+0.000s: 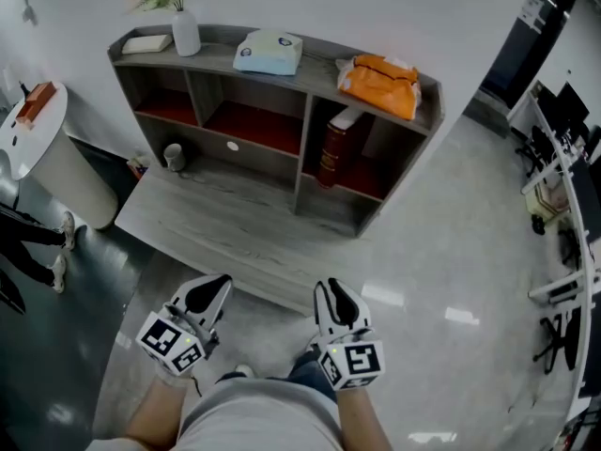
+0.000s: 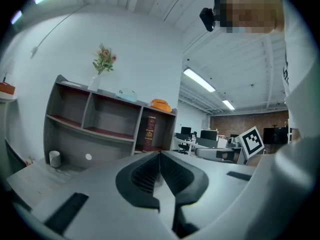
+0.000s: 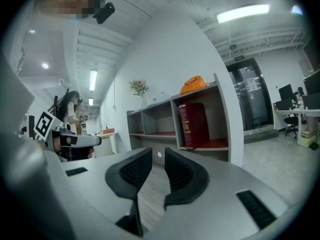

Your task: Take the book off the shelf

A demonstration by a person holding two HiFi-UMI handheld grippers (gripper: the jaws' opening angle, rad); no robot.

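Note:
A dark red book (image 1: 331,150) stands upright, leaning a little, in the right compartment of the grey shelf unit (image 1: 302,163). The left gripper view shows the book (image 2: 149,133) far ahead, and in the right gripper view the book (image 3: 194,125) stands on a red shelf board. Both grippers are held low near the person's body, well short of the shelf. My left gripper (image 1: 208,294) (image 2: 160,156) is shut with nothing in it. The jaws of my right gripper (image 1: 335,299) (image 3: 158,151) stand a narrow gap apart and hold nothing.
On the shelf top sit a vase of flowers (image 1: 185,31), a pale blue bundle (image 1: 269,53) and an orange bag (image 1: 380,85). A white cup (image 1: 174,156) stands on the low wooden platform (image 1: 207,224). A round white table (image 1: 38,148) is at the left, office desks (image 1: 563,158) at the right.

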